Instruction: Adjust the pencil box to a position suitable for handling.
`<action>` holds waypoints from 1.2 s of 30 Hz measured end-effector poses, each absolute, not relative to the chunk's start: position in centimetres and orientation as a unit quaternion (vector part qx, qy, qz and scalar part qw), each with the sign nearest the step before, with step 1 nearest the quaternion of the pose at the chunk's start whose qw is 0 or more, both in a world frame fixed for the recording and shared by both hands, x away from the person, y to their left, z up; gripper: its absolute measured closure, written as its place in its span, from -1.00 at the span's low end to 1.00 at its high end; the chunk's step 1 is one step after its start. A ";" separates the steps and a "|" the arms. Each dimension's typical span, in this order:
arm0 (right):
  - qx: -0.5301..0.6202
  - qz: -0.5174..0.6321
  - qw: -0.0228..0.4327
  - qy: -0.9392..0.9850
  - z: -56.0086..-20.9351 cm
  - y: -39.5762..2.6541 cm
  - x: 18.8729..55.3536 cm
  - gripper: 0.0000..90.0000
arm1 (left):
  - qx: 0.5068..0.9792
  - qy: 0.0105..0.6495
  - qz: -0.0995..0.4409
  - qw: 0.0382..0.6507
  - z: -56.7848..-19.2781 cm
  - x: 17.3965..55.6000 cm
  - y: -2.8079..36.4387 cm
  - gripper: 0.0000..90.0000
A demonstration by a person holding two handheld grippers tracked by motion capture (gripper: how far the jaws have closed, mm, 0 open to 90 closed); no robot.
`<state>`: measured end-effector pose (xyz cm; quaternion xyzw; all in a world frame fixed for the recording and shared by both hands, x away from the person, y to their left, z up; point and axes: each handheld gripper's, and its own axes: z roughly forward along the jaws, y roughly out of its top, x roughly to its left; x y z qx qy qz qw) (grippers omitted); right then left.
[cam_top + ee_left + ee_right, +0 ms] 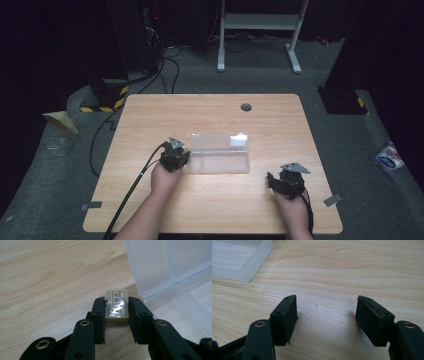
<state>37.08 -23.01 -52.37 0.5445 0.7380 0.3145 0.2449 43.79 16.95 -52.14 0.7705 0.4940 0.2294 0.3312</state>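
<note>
between the left tool's (pixel 117 308) jaws, an eraser (pixel 116 305).

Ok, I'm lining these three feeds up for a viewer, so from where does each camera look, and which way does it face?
High view: above the person's side, looking forward and down on the table; forearms, both hands, left gripper, right gripper.
Left gripper view: rides that gripper, looking along its jaws, shut on a wrapped eraser beside the clear box.
Right gripper view: looks along open jaws of its gripper at bare tabletop.
Shared: all views show the clear box.
</note>
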 end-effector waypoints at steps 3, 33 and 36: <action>0.544 0.315 0.245 0.738 -52.4 -23.0 37.1 -0.26 | 0.775 0.490 0.230 0.327 -52.1 43.4 17.1 0.51; 0.544 0.314 0.245 0.739 -52.4 -23.0 37.0 -0.25 | 0.778 0.477 0.207 0.354 -52.4 35.8 22.3 0.34; 0.544 0.314 0.244 0.738 -52.4 -23.0 37.0 -0.25 | 0.775 0.481 0.211 0.352 -52.4 36.0 22.2 0.28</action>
